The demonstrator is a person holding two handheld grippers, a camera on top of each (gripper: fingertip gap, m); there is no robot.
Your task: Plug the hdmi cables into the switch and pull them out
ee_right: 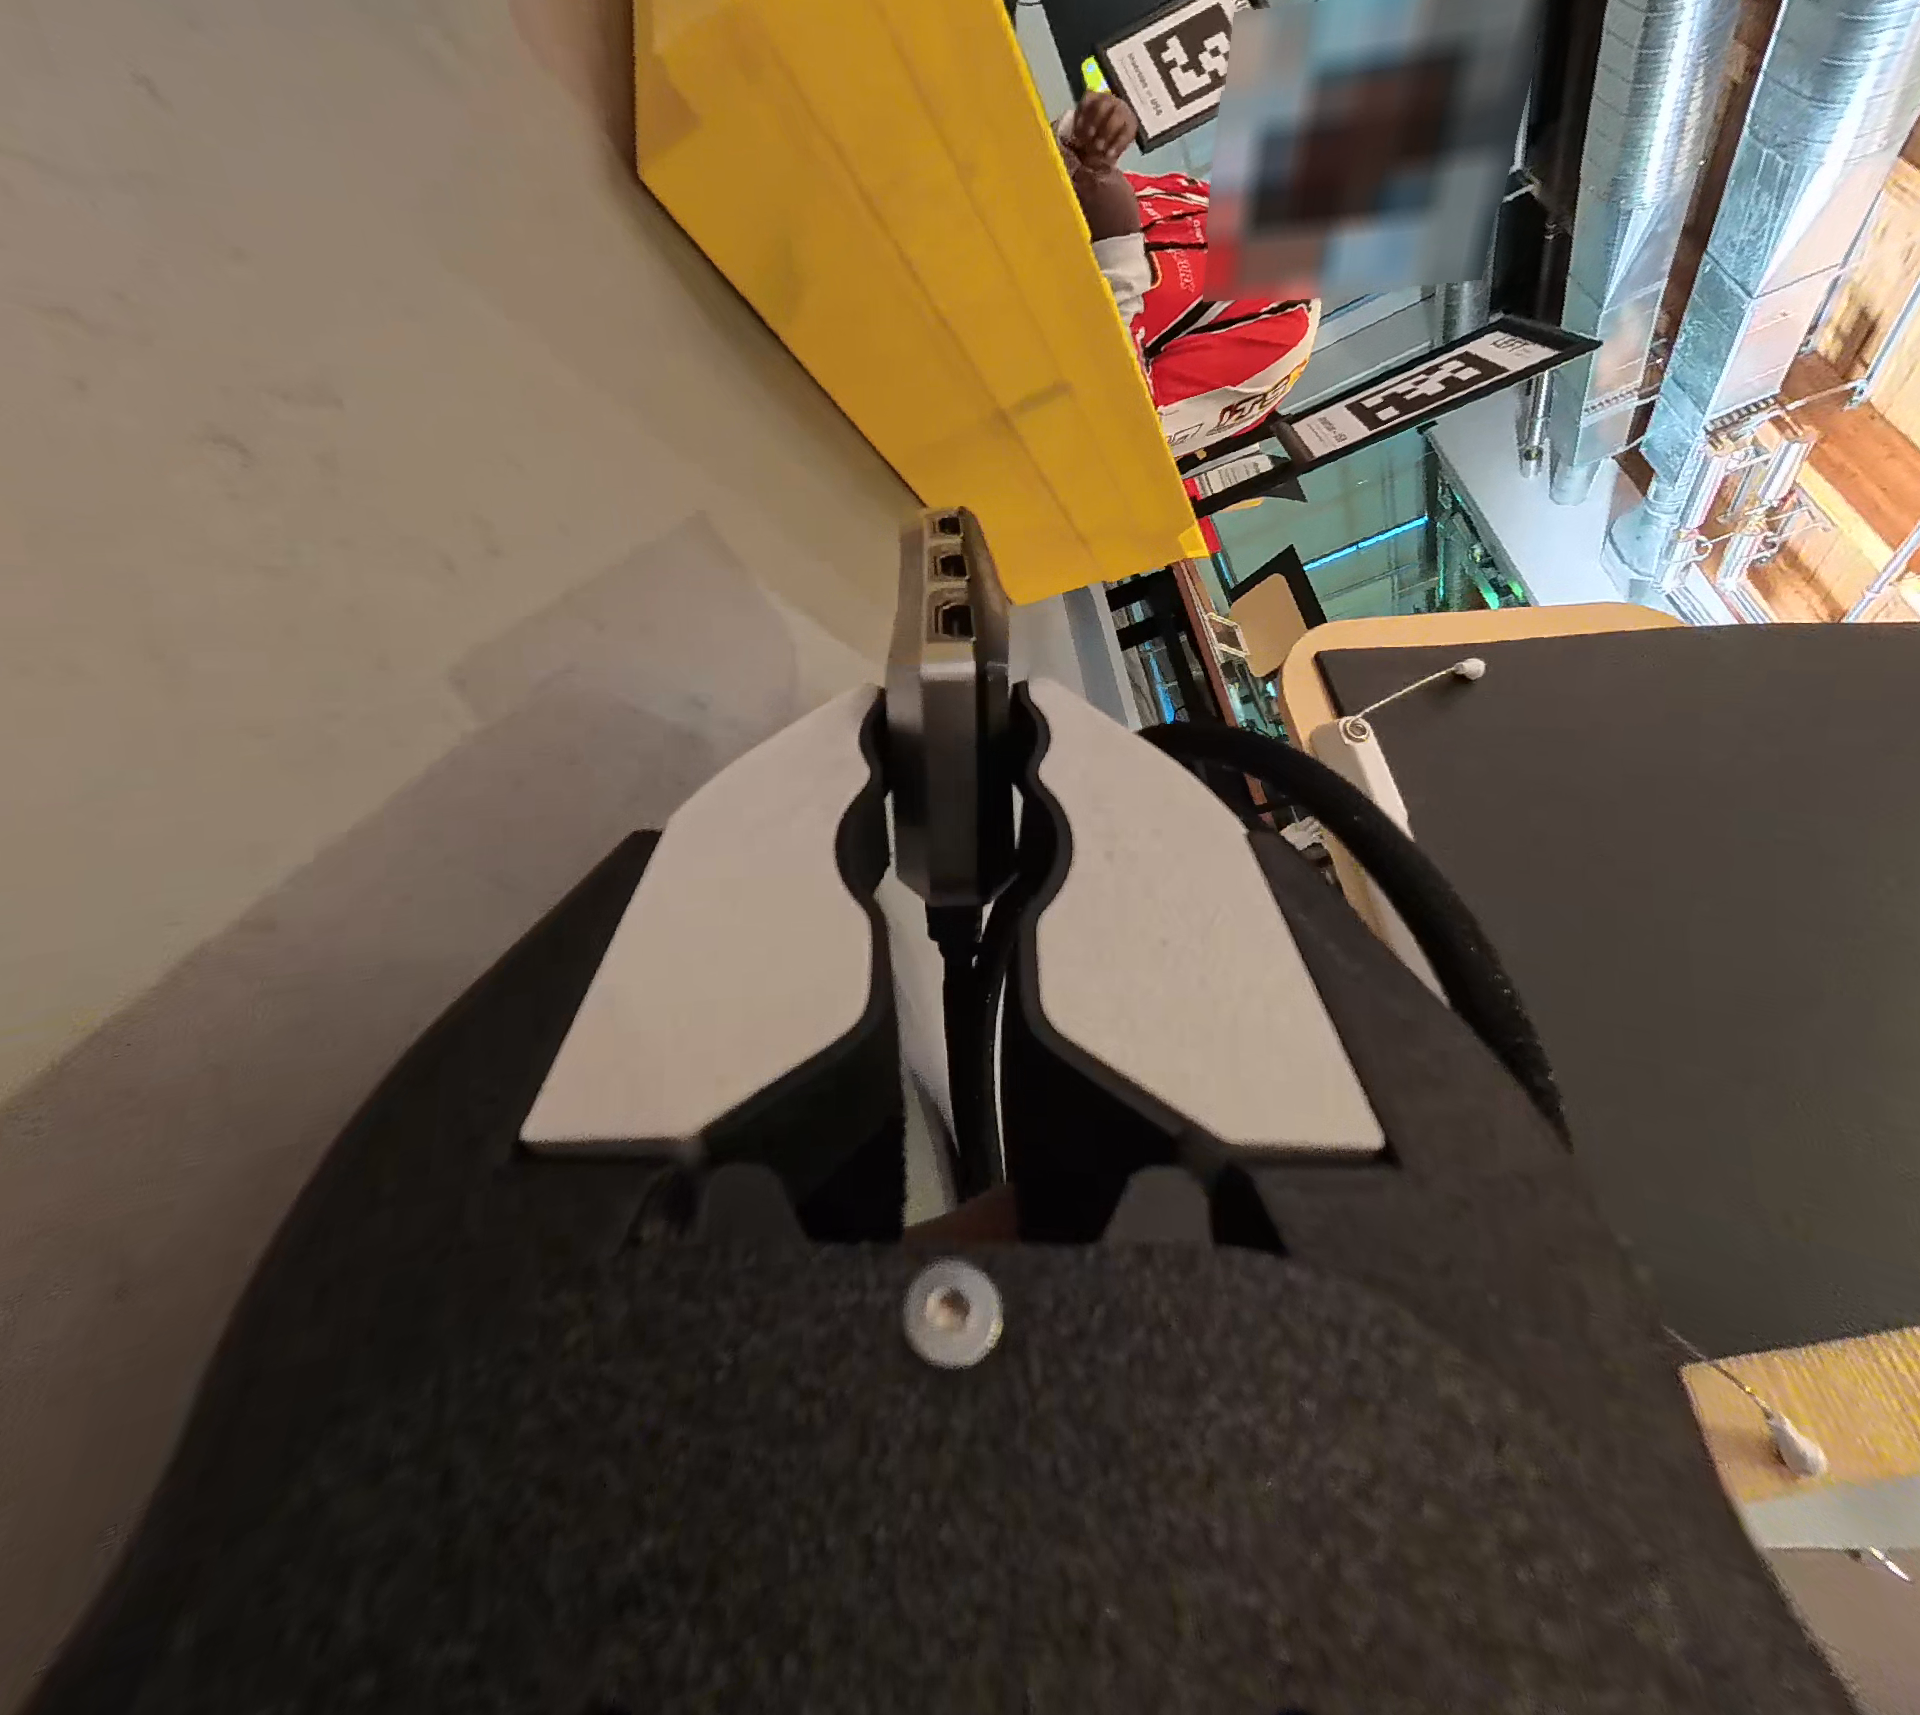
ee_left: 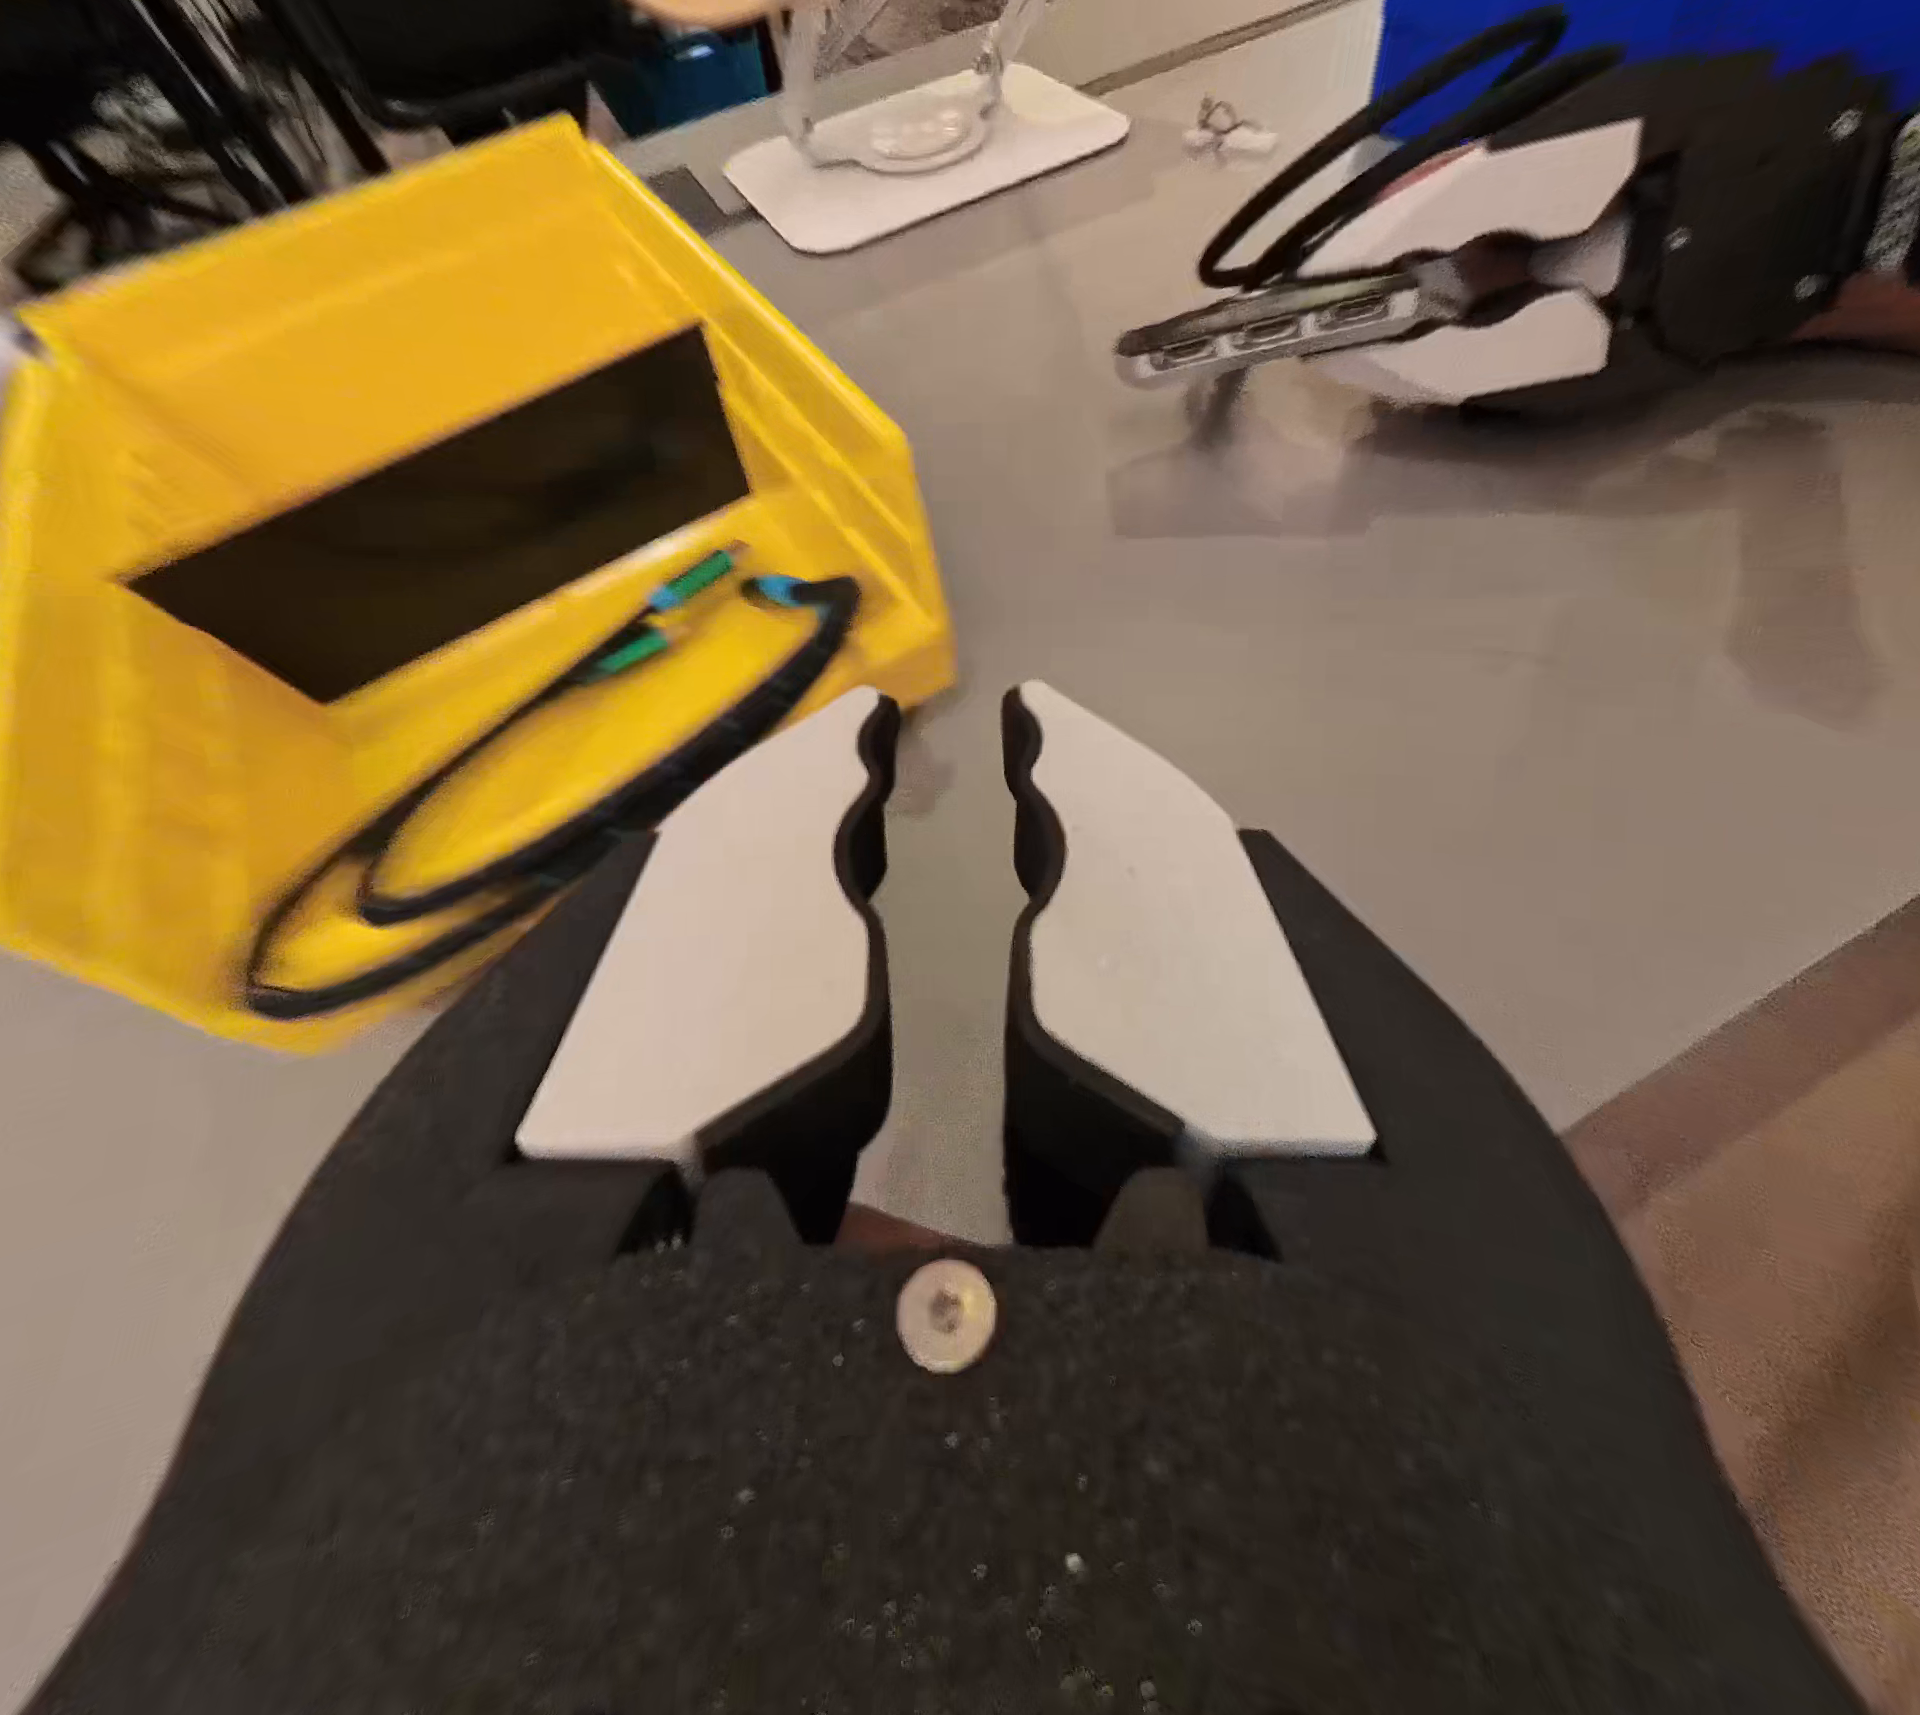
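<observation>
Right gripper (ee_right: 945,720): jaws pinching the switch (ee_right: 940,689), held just above the surface (ee_left: 1351,626). Left gripper (ee_left: 940,709): jaws spread, empty, beside yellow bin (ee_left: 312,418) containing hdmi cables (ee_left: 582,824).

Held switch (ee_right: 940,709), binned cables (ee_left: 582,792)

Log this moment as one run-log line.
left gripper: open, empty | right gripper: shut on switch | cables: in yellow bin
</observation>
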